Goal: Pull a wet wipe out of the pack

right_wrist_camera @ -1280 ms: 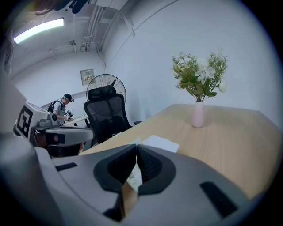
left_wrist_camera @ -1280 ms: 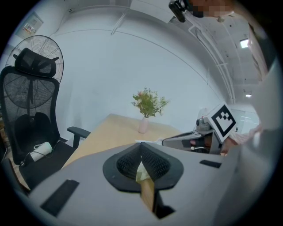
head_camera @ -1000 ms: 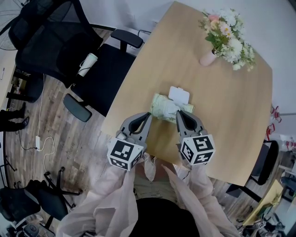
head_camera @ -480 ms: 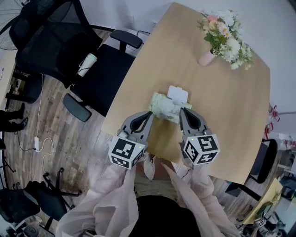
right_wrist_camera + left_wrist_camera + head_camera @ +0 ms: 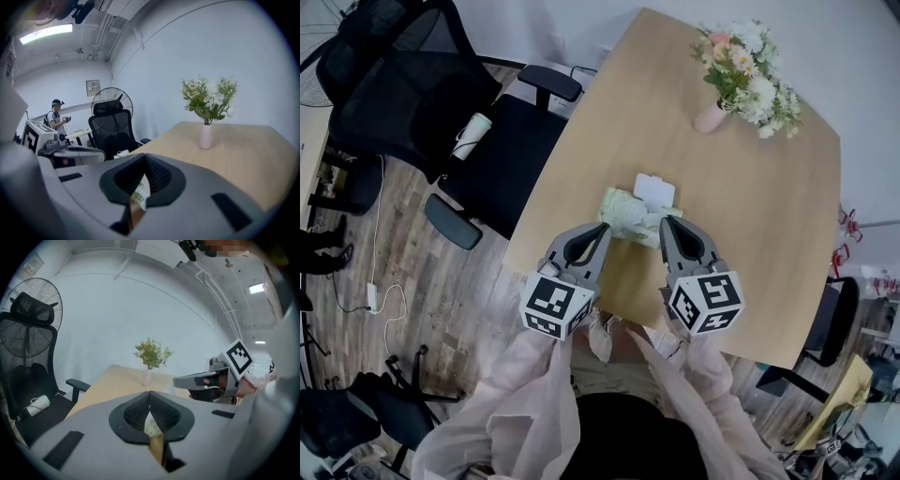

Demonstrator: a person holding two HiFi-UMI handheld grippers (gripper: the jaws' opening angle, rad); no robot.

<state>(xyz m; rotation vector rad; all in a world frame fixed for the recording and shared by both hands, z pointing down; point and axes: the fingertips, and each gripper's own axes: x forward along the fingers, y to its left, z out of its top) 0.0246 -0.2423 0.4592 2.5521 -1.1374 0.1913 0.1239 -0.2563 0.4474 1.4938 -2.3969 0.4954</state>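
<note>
The wet wipe pack (image 5: pixel 626 214), green and white, lies on the wooden table (image 5: pixel 750 187) with its white lid (image 5: pixel 655 190) flipped open behind it. My left gripper (image 5: pixel 603 229) is shut, its tips on the pack's near left corner. The pack (image 5: pixel 151 423) shows through the slit under those tips. My right gripper (image 5: pixel 665 221) is shut over the pack's right part, where a white wipe (image 5: pixel 650 221) sticks up at its tips. In the right gripper view the pack (image 5: pixel 140 192) appears below the closed tips. The right gripper (image 5: pixel 177 380) also shows side-on in the left gripper view.
A pink vase of flowers (image 5: pixel 742 77) stands at the table's far end. Black office chairs (image 5: pixel 502 141) are close along the table's left edge. A fan (image 5: pixel 111 98) and a person (image 5: pixel 56 118) are far across the room.
My right gripper has lifted slightly with its jaws shut. The left gripper and the pack stay where they were.
</note>
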